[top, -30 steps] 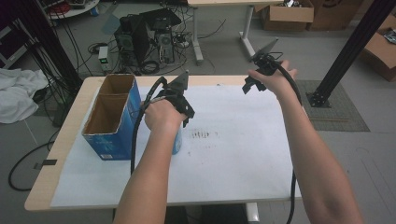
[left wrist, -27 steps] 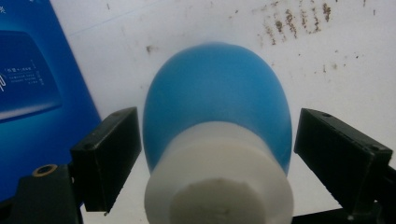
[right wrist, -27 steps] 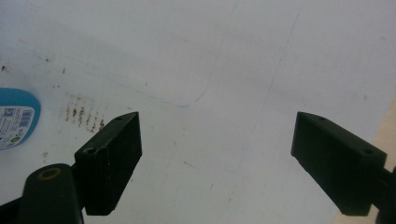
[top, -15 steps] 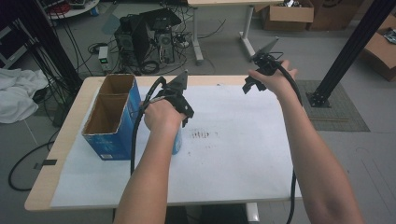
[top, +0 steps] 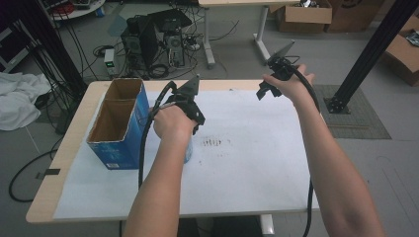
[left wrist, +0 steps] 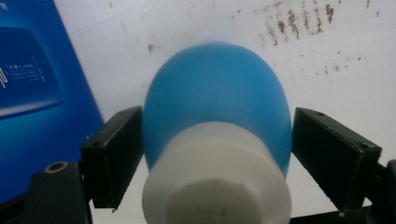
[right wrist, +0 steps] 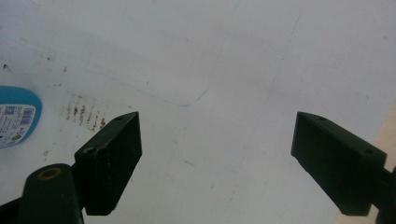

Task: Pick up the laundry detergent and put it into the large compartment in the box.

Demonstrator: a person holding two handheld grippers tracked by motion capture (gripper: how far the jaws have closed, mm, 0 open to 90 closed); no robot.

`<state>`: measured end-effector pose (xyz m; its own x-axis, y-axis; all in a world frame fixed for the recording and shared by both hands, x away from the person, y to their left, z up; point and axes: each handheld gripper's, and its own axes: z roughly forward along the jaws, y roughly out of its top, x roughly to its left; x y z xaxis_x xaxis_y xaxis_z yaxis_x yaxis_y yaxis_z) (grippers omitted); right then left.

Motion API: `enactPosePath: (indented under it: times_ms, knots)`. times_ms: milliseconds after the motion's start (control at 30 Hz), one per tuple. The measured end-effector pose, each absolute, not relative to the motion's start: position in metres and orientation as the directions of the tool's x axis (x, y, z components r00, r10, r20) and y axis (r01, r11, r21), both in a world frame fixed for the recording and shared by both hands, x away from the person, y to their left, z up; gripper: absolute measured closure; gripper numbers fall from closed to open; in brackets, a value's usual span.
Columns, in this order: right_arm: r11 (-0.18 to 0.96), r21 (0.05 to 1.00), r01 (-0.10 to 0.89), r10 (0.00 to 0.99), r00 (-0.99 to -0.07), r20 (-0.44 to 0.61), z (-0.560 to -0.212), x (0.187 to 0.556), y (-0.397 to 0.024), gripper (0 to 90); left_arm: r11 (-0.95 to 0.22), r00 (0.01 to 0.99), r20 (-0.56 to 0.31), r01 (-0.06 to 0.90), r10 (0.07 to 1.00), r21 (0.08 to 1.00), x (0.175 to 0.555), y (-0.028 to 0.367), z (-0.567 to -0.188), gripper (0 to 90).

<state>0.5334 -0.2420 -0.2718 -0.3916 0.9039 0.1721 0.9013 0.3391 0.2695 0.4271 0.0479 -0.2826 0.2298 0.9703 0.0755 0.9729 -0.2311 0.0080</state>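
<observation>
Standing upright, white cap up: blue bottle [left wrist: 217, 121] between left gripper [left wrist: 215, 154] jaws.

1. Blue box [left wrist: 32, 88]: a darker panel on its side carries small white print, too small and blurred to read.
2. Bottle [right wrist: 16, 116]: a white label with fine print, a small square code and a green round mark; none of it can be made out.
3. Paper sheet [left wrist: 327, 56]: brown smudged marks in short rows, not lettering.
4. No word, brand or number can be read anywhere.
</observation>
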Motion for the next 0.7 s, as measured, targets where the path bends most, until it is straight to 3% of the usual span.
enactPosePath:
  times_ms: [267,700]
  knots:
    - [0.342,0.270,0.900,0.902,-0.395,0.175,-0.2750,0.5341,-0.2425,16.5,-0.215,0.214,0.075,0.976,0.974,0.017,0.4292,0.0471,-0.2840,22.8]
    - [0.343,0.271,0.899,0.901,-0.397,0.176,-0.2759,0.5349,-0.2421,16.5,-0.202,0.200,0.072,0.979,0.977,0.027,0.4298,0.0496,-0.2815,37.0]
